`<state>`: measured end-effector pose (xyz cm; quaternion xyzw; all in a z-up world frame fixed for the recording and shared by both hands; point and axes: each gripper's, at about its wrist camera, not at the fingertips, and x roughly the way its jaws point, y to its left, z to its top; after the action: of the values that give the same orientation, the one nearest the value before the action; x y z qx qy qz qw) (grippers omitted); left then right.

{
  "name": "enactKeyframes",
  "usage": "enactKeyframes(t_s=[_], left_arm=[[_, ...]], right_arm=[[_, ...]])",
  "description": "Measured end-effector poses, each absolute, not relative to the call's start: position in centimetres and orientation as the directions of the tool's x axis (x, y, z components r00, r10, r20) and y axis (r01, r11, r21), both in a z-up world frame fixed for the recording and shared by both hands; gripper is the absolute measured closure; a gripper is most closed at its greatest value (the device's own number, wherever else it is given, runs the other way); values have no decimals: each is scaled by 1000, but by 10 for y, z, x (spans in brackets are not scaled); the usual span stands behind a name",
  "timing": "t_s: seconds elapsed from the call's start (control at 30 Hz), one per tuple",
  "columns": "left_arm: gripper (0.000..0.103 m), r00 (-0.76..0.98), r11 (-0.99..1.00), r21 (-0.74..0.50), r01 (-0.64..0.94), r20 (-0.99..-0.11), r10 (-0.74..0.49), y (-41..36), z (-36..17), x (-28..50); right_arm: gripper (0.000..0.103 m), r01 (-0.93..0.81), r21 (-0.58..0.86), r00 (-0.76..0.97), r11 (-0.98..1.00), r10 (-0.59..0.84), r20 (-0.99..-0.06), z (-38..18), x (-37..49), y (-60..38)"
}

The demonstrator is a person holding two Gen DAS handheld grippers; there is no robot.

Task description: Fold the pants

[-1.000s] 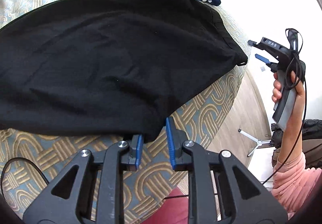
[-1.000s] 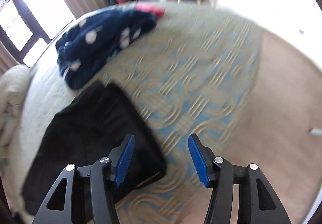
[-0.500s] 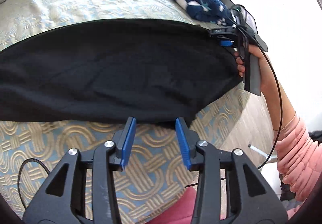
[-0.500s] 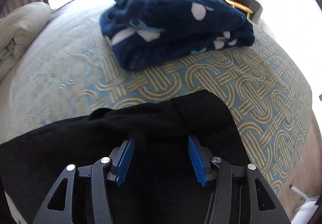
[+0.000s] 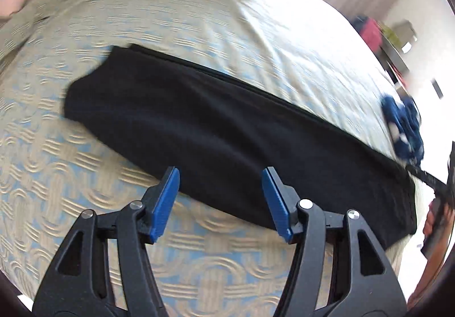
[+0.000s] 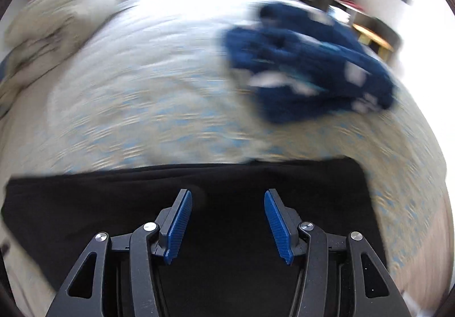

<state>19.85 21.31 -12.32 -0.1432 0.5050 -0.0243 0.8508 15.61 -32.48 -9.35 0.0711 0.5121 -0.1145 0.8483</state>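
Left tongs [image 5: 220, 197], nearly together a second ago, now gape wide above the pants [image 5: 216, 129]; right tongs [image 6: 226, 220] stay apart, now over them on the bed [image 5: 85, 163].

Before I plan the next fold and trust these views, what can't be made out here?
- Black pants: near part hidden behind the right gripper in the right wrist view.
- Blue spotted garment: smeared by motion blur there; small and blurred in the left wrist view.
- Person's right hand: cut off by the left wrist view's edge.
- Left gripper: jaws open.
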Motion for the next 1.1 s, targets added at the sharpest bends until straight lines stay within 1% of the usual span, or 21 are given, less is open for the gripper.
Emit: enactKeyframes(t_s=[0.1,0.17,0.3,0.37,0.43,0.5,0.63,0.7,0.83,0.9,0.93,0.97,1.0,1.03,1.1], left_arm=[[41,520,945,-277,-176,-841,-150,252,-121,202],[41,541,943,-266,-199,-832,-120,272,-119,205],[39,549,955,-222,-195,-832,-81,292,-120,215],[39,539,968,-179,-173,-840,-59,300,-122,229],[39,527,984,-130,-124,-849,-46,307,-125,252],[39,515,993,-106,-53,-855,-64,313,-126,279],[39,488,995,-70,71,-868,-96,324,-135,330],[39,450,990,-75,115,-885,-120,329,-146,352],[39,348,986,-82,147,-929,-129,332,-176,374],[39,323,983,-89,161,-936,-138,332,-187,376],[44,332,982,-89,164,-933,-140,332,-188,376],[50,349,981,-95,171,-925,-150,331,-186,375],[70,355,976,-116,186,-918,-177,330,-185,373],[76,353,972,-133,195,-915,-196,328,-183,373],[78,362,973,-101,207,-916,-172,324,-181,371]], right_arm=[[49,-13,2,463,1000,8,-886,-90,179,-242],[49,-148,-9,449,989,59,-892,-96,194,-196],[49,-309,-64,424,949,78,-902,-116,228,-123],[49,-384,-59,414,922,114,-903,-124,240,-96],[49,-458,-58,395,887,144,-907,-130,248,-76],[49,-525,-75,361,848,142,-922,-141,261,-59],[51,-585,-93,312,806,117,-943,-151,275,-55],[51,-591,-95,295,801,105,-950,-151,277,-63],[51,-540,-80,276,838,86,-957,-145,283,-94],[50,-505,-63,261,861,83,-962,-144,285,-112],[50,-491,-54,254,869,84,-963,-144,285,-119],[50,-482,-48,250,875,84,-965,-144,286,-125],[50,-476,-48,247,878,81,-966,-144,286,-131],[50,-468,-54,244,882,70,-967,-146,287,-137],[50,-461,-61,233,885,55,-971,-148,290,-145]])
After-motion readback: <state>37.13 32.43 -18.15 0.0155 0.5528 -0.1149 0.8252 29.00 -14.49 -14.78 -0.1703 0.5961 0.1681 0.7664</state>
